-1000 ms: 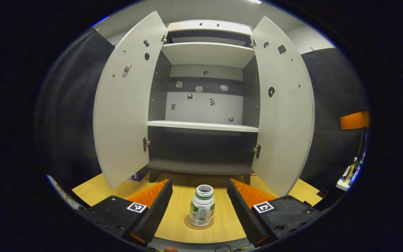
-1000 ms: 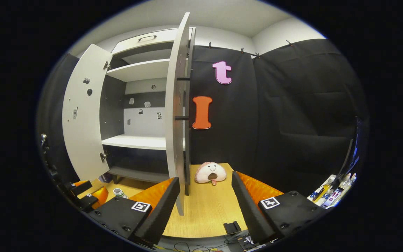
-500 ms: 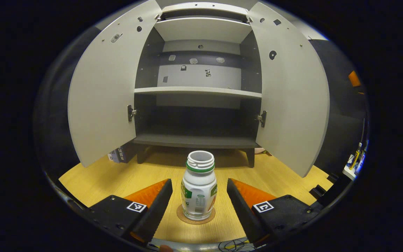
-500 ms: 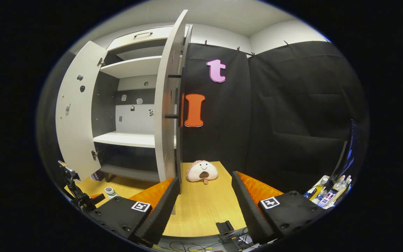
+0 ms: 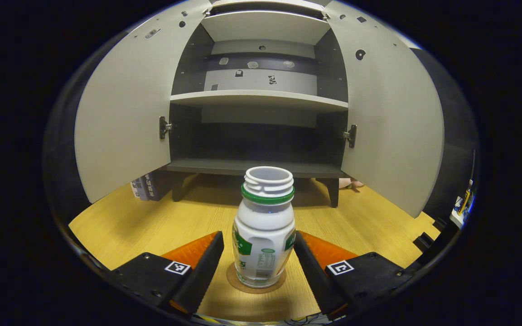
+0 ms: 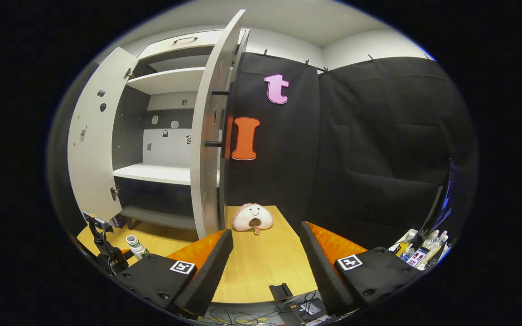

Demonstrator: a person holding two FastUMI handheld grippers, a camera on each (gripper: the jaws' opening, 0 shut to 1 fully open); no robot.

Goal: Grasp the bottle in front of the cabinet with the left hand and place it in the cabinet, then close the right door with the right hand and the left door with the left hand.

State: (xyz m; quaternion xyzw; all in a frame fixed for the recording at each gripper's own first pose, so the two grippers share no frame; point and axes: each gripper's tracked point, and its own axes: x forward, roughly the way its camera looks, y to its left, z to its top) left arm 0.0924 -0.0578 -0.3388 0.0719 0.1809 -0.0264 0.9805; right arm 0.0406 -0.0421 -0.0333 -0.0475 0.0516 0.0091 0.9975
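Note:
A white capless bottle with a green neck ring stands upright on a round cork coaster on the wooden table, in front of the cabinet. My left gripper is open, with the bottle between its fingers and a gap on each side. Both cabinet doors stand wide open: left door, right door. In the right gripper view my right gripper is open over bare table, just right of the right door's edge. The bottle shows small at the lower left there.
A plush toy lies on the table behind the right door. Small boxes stand beside the cabinet's left leg. Several bottles sit on a side shelf at the far right. Cables and a black clip lie at the table's near edge.
My left gripper has moved forward and down, so the bottle now stands between its fingers. The right gripper view has drifted slightly rightward; the doors have not moved.

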